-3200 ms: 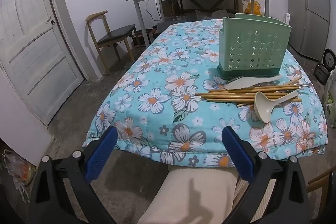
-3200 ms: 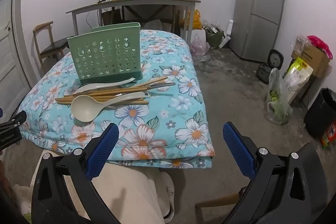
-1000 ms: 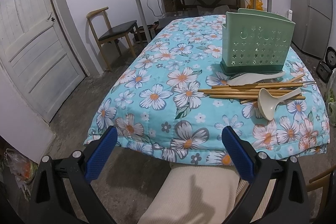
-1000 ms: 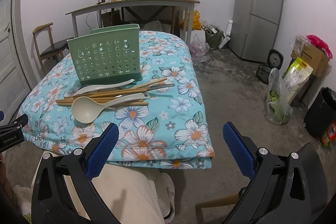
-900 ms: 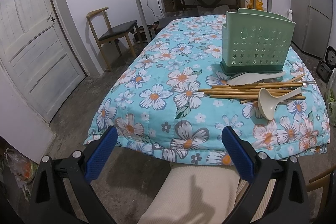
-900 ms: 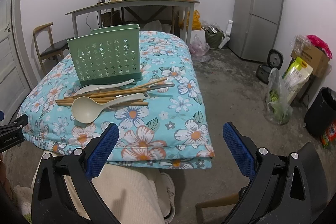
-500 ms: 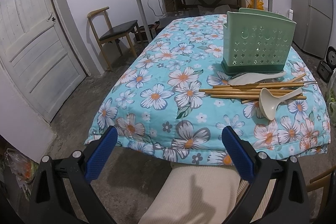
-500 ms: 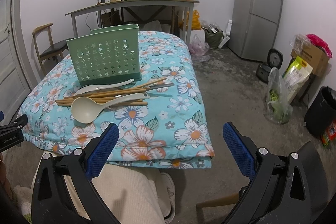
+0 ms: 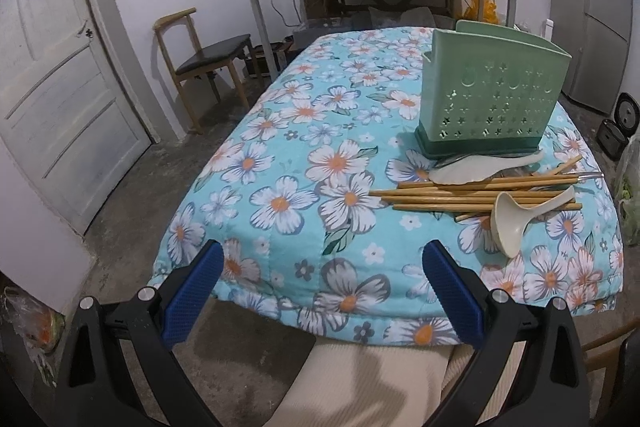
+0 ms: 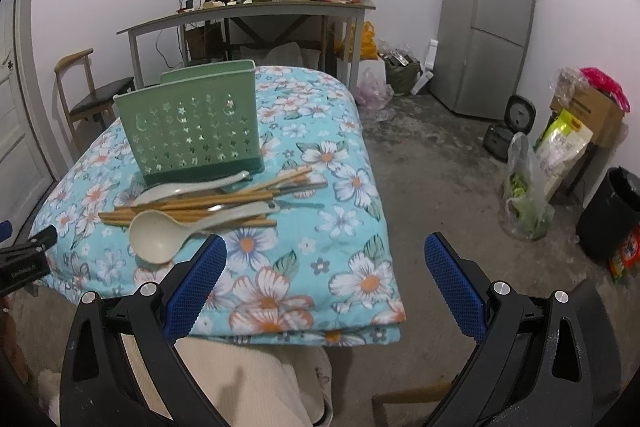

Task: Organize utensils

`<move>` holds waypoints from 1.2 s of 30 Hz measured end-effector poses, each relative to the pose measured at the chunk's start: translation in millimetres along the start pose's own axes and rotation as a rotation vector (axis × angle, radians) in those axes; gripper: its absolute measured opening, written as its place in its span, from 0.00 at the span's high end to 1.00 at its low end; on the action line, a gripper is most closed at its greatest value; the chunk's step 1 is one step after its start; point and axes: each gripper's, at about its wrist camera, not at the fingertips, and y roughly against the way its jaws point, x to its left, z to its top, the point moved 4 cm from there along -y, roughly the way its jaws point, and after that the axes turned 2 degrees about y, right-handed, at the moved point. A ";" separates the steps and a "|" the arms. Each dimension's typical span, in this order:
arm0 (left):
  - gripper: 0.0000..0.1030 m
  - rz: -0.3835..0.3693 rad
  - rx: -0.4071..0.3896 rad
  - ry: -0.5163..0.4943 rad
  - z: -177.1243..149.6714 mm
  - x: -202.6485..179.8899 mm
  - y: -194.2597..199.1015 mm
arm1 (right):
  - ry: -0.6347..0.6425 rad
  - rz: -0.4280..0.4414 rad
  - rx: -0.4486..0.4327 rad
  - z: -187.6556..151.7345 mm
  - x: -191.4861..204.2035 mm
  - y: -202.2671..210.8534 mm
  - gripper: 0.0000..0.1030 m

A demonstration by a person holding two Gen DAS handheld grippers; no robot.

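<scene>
Nearest to me, both tools sit low over my lap with nothing between their fingers: the left tool (image 9: 322, 287) is spread wide and empty, and the right tool (image 10: 326, 279) is just as wide and empty, at the near edge of the floral quilt (image 9: 304, 163) covering the desk. Beyond them the utensils lie loose in 1 heap: a pale ladle (image 10: 160, 233) nearest, resting across a bundle of wooden chopsticks (image 10: 208, 201), then a pale rice paddle (image 10: 180, 189) touching the base of the green holder (image 10: 196, 123), which stands upright behind them. I judge nothing is sorted yet; every piece remains to be lifted into the holder.
</scene>
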 end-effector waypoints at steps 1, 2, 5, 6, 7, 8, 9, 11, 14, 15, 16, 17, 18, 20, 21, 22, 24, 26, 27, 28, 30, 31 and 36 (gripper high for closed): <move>0.05 0.000 0.002 0.001 2.5 -0.8 -2.6 | 0.006 -0.001 -0.004 3.7 1.2 -0.8 0.08; 0.05 -0.002 0.006 0.005 4.4 -0.4 -5.4 | 0.013 -0.002 -0.008 7.2 3.2 -1.3 0.08; 0.05 -0.025 0.025 0.006 9.5 -0.6 -14.2 | 0.029 -0.002 -0.016 17.9 9.3 -5.5 0.08; 0.05 -0.039 0.029 -0.001 10.9 -1.3 -17.3 | 0.033 -0.001 -0.019 21.1 11.2 -7.0 0.08; 0.05 -0.062 0.034 -0.014 12.8 -2.8 -21.0 | 0.038 -0.001 -0.022 24.2 13.2 -8.2 0.08; 0.05 -0.078 0.035 -0.024 14.1 -4.0 -23.5 | 0.045 -0.002 -0.024 27.0 15.4 -10.7 0.08; 0.05 -0.115 0.031 -0.037 16.0 -6.0 -26.3 | 0.049 -0.003 -0.024 28.6 16.9 -12.1 0.08; 0.05 -0.203 0.017 -0.045 18.0 -10.0 -28.4 | 0.053 0.000 -0.020 32.2 19.5 -17.0 0.08; 0.05 -0.416 -0.029 -0.014 19.8 -13.7 -27.3 | 0.052 0.012 -0.002 34.4 23.1 -27.6 0.08; 0.05 -0.492 -0.045 0.006 19.9 -15.0 -27.0 | 0.052 0.018 0.004 34.7 24.3 -30.3 0.08; 0.05 -0.541 -0.051 0.022 20.3 -17.4 -27.7 | 0.053 0.023 0.012 34.4 26.0 -33.6 0.08; 0.05 -0.554 -0.048 0.025 20.8 -20.9 -29.5 | 0.056 0.030 0.022 33.5 28.0 -38.6 0.08; 0.05 -0.561 -0.040 0.022 21.4 -26.9 -31.8 | 0.059 0.034 0.028 32.8 29.5 -41.1 0.08; 0.05 -0.583 -0.007 0.001 20.6 -39.4 -38.6 | 0.064 0.046 0.044 31.5 32.3 -47.7 0.08; 0.05 -0.589 0.006 -0.011 20.3 -44.7 -40.5 | 0.068 0.050 0.054 30.7 33.6 -51.8 0.08; 0.05 -0.597 0.016 -0.024 19.5 -49.9 -42.2 | 0.070 0.054 0.062 30.0 34.3 -55.7 0.08; 0.05 -0.628 0.035 -0.044 16.7 -60.3 -45.1 | 0.072 0.058 0.074 29.8 34.4 -61.7 0.08; 0.05 -0.663 0.060 -0.052 14.6 -67.5 -48.8 | 0.067 0.062 0.089 29.3 33.4 -68.0 0.08; 0.06 -0.675 0.069 -0.058 14.1 -71.2 -50.2 | 0.061 0.064 0.101 28.8 32.4 -73.2 0.08; 0.09 -0.680 0.074 -0.062 12.6 -72.6 -52.5 | 0.058 0.066 0.107 28.3 32.1 -76.0 0.08; 0.17 -0.699 0.082 -0.073 12.4 -78.1 -55.1 | 0.050 0.073 0.125 27.6 31.7 -83.7 0.08; 0.23 -0.708 0.086 -0.076 12.4 -79.5 -56.2 | 0.048 0.076 0.131 27.6 31.5 -87.1 0.08; 0.47 -0.735 0.162 -0.077 8.0 -87.1 -67.1 | 0.042 0.096 0.160 24.5 33.6 -101.1 0.08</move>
